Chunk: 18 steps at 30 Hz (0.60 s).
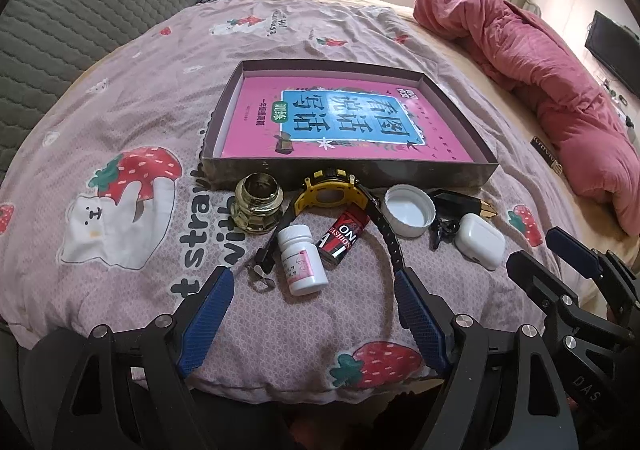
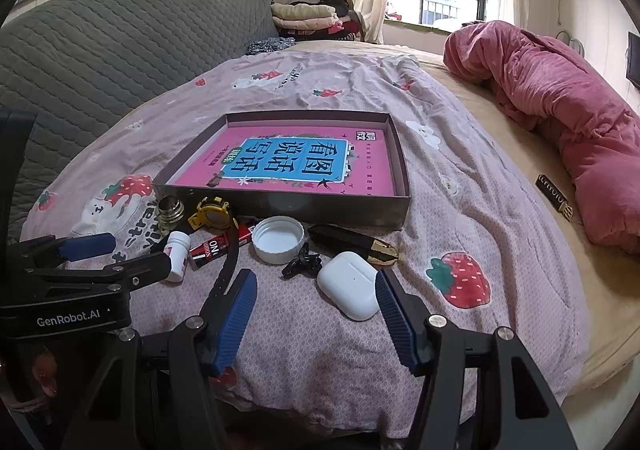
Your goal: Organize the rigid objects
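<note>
A shallow brown box (image 1: 348, 169) (image 2: 280, 207) with a pink book (image 1: 344, 117) (image 2: 288, 161) inside lies on the bed. In front of it sit a gold jar (image 1: 258, 205) (image 2: 170, 209), a yellow watch (image 1: 330, 193) (image 2: 212, 213), a white pill bottle (image 1: 302, 260) (image 2: 176, 256), a red-black lighter (image 1: 344, 238) (image 2: 212, 248), a white cap (image 1: 408, 209) (image 2: 278, 240), a black-gold case (image 1: 464, 205) (image 2: 356, 242), a black clip (image 1: 442, 232) (image 2: 302, 264) and a white earbud case (image 1: 480, 242) (image 2: 350, 286). My left gripper (image 1: 314, 282) is open just short of the bottle. My right gripper (image 2: 316, 282) is open beside the earbud case.
The bed carries a pink strawberry-print quilt (image 1: 140, 97) (image 2: 460, 217) and a rolled red blanket (image 1: 540, 69) (image 2: 560, 109) on the right. A grey padded headboard (image 1: 80, 9) (image 2: 100, 41) stands at the left. A small dark comb (image 2: 554, 199) lies near the blanket.
</note>
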Motion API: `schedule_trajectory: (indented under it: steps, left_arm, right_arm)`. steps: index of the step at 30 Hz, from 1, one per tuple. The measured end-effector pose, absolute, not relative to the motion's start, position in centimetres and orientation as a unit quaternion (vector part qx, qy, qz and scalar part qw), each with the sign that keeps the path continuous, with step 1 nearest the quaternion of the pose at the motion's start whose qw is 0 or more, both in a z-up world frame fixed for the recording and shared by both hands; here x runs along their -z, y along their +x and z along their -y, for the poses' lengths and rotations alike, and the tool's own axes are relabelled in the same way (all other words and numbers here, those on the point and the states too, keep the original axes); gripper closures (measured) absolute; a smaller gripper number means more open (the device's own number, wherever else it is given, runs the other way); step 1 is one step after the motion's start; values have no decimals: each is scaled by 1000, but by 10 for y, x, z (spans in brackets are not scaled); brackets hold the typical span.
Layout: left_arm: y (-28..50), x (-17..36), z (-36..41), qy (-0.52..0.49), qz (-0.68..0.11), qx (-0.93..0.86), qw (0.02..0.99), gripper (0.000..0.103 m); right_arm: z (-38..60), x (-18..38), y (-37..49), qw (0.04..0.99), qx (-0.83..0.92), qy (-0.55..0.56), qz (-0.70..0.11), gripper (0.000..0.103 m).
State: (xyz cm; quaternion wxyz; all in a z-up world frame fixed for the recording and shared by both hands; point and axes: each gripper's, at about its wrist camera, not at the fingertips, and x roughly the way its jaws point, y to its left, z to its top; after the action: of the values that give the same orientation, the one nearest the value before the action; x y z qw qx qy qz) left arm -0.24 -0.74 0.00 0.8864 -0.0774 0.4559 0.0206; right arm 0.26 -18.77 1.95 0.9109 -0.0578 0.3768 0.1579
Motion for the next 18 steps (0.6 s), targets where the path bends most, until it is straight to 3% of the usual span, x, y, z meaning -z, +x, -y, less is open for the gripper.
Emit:
schedule_trajectory:
  steps: [18]
  left_arm:
    - [-3, 0, 10, -74, -456, -17, 887, 19]
  right_arm:
    - [188, -20, 2, 911, -155, -57, -378, 42]
